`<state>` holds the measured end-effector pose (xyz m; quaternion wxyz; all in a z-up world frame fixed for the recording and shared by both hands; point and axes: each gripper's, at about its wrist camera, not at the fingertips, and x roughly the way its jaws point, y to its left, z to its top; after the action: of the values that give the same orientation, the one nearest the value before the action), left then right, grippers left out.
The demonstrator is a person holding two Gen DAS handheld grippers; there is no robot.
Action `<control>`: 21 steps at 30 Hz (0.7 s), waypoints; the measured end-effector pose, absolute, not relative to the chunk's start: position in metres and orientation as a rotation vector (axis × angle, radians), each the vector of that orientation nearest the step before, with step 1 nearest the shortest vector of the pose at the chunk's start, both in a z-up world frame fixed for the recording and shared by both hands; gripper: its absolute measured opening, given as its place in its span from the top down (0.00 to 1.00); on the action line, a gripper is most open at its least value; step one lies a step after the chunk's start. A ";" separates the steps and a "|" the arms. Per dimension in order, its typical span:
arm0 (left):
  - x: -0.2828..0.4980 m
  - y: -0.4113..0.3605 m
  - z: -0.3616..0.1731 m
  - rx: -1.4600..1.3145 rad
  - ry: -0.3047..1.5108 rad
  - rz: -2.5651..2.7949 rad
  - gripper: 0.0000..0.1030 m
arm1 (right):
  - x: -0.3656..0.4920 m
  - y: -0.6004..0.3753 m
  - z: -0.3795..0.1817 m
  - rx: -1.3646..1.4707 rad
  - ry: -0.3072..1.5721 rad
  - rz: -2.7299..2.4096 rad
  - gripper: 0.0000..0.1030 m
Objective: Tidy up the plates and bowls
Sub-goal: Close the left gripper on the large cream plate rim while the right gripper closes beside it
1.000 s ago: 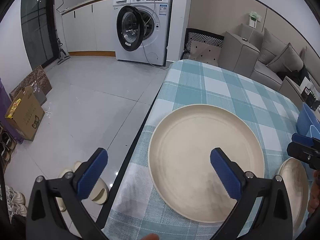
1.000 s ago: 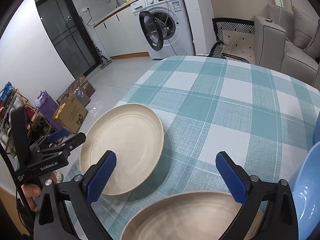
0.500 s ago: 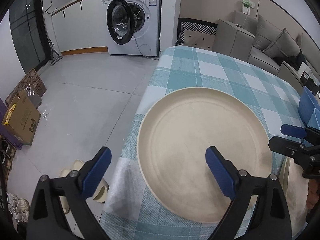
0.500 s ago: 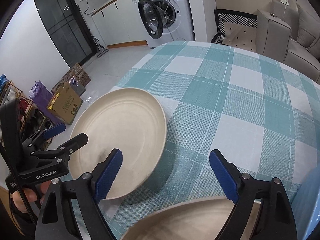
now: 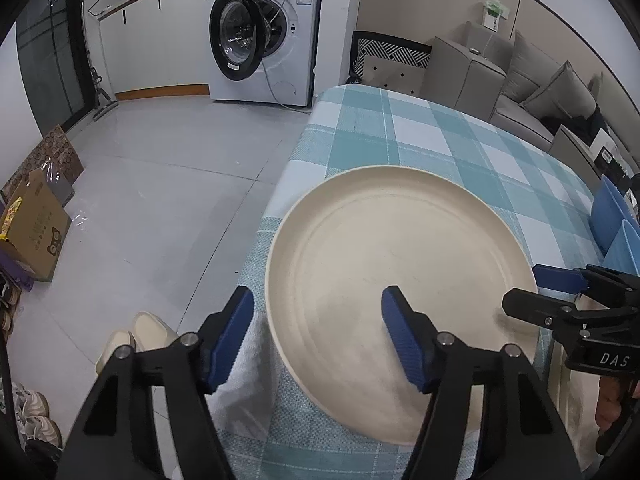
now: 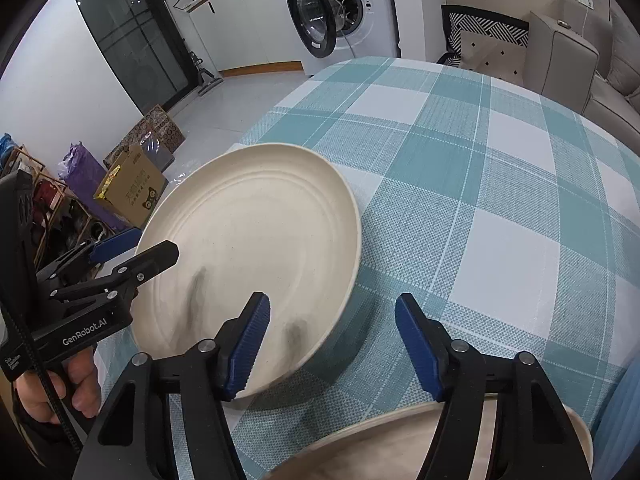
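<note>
Both grippers' fingers gape wide around the big cream plate's (image 5: 400, 292) rim at middle frame, left gripper (image 5: 316, 336) and right gripper (image 6: 332, 340) about to pinch and lift.

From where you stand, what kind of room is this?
Most likely a small home's open kitchen-living space: a washing machine under a counter, a grey sofa, and a table with a checked cloth holding a plate.

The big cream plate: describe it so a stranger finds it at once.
Start at the checked teal tablecloth, at the table edge facing the washing machine. The big cream plate lies there, between both open grippers. Unlike the second cream plate, it shows whole.
</note>
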<state>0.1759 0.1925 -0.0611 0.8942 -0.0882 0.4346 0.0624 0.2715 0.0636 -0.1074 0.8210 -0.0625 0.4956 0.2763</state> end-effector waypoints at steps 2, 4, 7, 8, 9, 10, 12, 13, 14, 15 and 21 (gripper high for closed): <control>0.176 0.192 -0.061 -0.180 0.905 0.126 0.46 | 0.271 0.066 -0.108 -0.142 1.059 0.591 0.45; 0.175 0.192 -0.061 -0.177 0.904 0.132 0.48 | 0.270 0.068 -0.109 -0.158 1.059 0.582 0.48; 0.174 0.194 -0.061 -0.180 0.903 0.134 0.50 | 0.270 0.069 -0.110 -0.168 1.063 0.565 0.55; 0.175 0.194 -0.061 -0.180 0.904 0.135 0.52 | 0.271 0.069 -0.111 -0.167 1.065 0.562 0.56; 0.174 0.195 -0.061 -0.179 0.904 0.139 0.54 | 0.271 0.069 -0.111 -0.166 1.067 0.561 0.57; 0.174 0.195 -0.061 -0.180 0.905 0.140 0.55 | 0.271 0.069 -0.112 -0.166 1.067 0.560 0.59; 0.174 0.197 -0.062 -0.184 0.905 0.145 0.60 | 0.271 0.070 -0.112 -0.176 1.066 0.556 0.64; 0.175 0.198 -0.063 -0.187 0.906 0.144 0.60 | 0.270 0.070 -0.113 -0.181 1.065 0.555 0.66; 0.174 0.199 -0.063 -0.192 0.906 0.142 0.61 | 0.270 0.070 -0.112 -0.181 1.064 0.556 0.68; 0.174 0.200 -0.064 -0.193 0.906 0.143 0.63 | 0.270 0.070 -0.112 -0.180 1.064 0.556 0.69; 0.173 0.200 -0.064 -0.184 0.904 0.144 0.67 | 0.264 0.074 -0.112 -0.222 1.046 0.539 0.80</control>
<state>0.1731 0.1996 -0.0644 0.8930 -0.0887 0.4357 0.0693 0.2645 0.0741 -0.1117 0.8261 -0.1043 0.4922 0.2538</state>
